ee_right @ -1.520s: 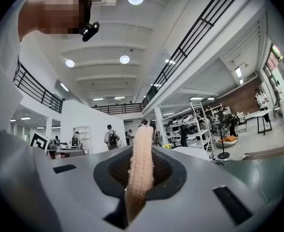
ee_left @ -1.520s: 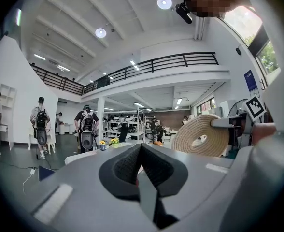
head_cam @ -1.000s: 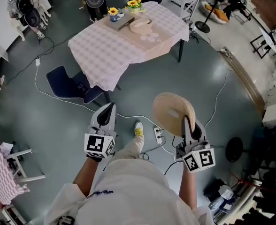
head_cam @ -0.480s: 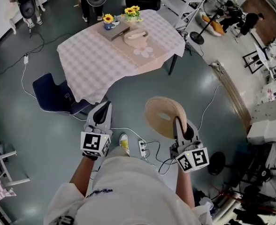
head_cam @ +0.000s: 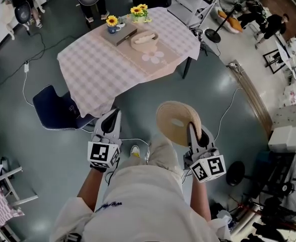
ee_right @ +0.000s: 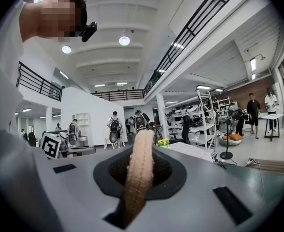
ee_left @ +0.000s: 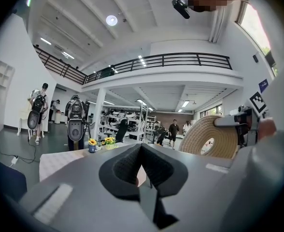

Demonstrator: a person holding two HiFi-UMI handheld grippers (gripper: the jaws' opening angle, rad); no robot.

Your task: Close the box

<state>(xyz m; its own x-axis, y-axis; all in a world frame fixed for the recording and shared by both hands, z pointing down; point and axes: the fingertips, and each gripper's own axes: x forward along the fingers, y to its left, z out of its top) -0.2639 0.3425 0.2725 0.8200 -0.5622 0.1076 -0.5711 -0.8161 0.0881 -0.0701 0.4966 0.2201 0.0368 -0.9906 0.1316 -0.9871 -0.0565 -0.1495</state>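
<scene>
A round woven lid [head_cam: 175, 122] stands on edge in my right gripper [head_cam: 191, 130], whose jaws are shut on its rim. In the right gripper view the lid's rim [ee_right: 139, 168] runs up between the jaws. My left gripper [head_cam: 115, 116] is held level beside it with its jaws together and nothing in them. From the left gripper view the lid [ee_left: 209, 137] shows to the right. The woven box [head_cam: 144, 39] sits open on the checked table [head_cam: 102, 64] ahead, well beyond both grippers.
On the table are two pots of yellow flowers [head_cam: 112, 20], a grey tray [head_cam: 119, 34] and a pink mat [head_cam: 155, 57]. A blue chair [head_cam: 55, 107] stands at the table's near left corner. Cables and a power strip [head_cam: 138, 144] lie on the floor. People stand beyond the table.
Both grippers have come closer to the table as the person walks forward. The lid stays held in the right gripper, and the left jaws stay together.
</scene>
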